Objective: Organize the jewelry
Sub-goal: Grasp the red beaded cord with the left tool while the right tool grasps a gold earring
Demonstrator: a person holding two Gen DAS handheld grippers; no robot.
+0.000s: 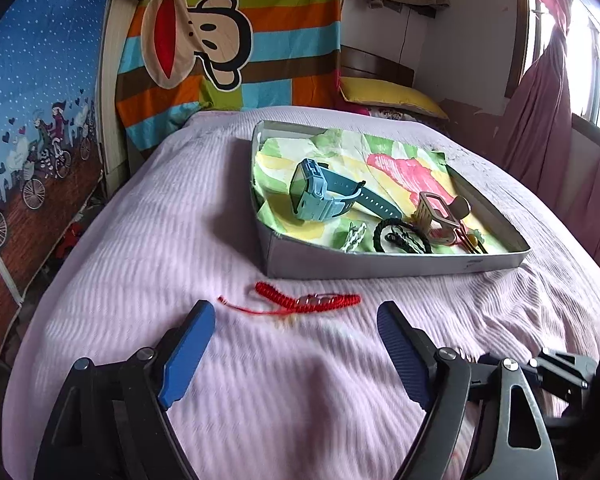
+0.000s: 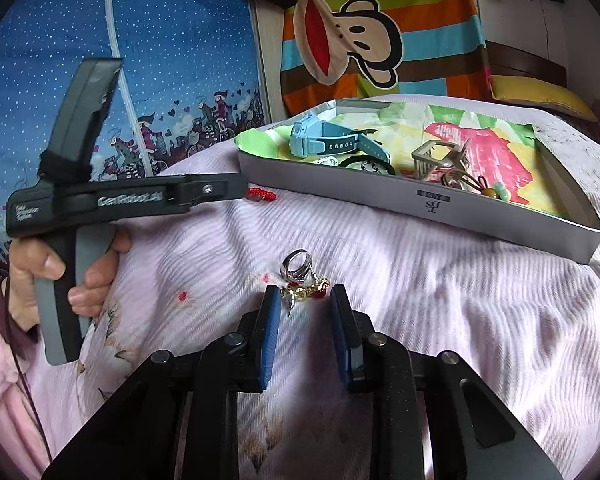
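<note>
Left claw (image 1: 296, 320) spread wide, empty, hovering over the bed (image 1: 140, 240). Red bracelet (image 1: 308, 301) lies just ahead of its tips, between them and the tray (image 1: 380, 262).

Right claw (image 2: 305, 300) partly open, not pinching anything. Gold-and-red earrings (image 2: 306, 290) sit right between its tips; the silver ring (image 2: 297, 266) is just beyond, touching or nearly touching them — can't tell which.

Tray ahead and to the right of that claw already holds the blue watch (image 2: 320, 136), hair clip (image 2: 436, 160) and other bits.

Risks, as I judge them:
- closing on the earrings may drag the ring along or flick it off
- small, spiky pieces on soft bedding — pads could pinch fabric instead
- the bracelet's thin cord could slip out of a wide grasp
</note>
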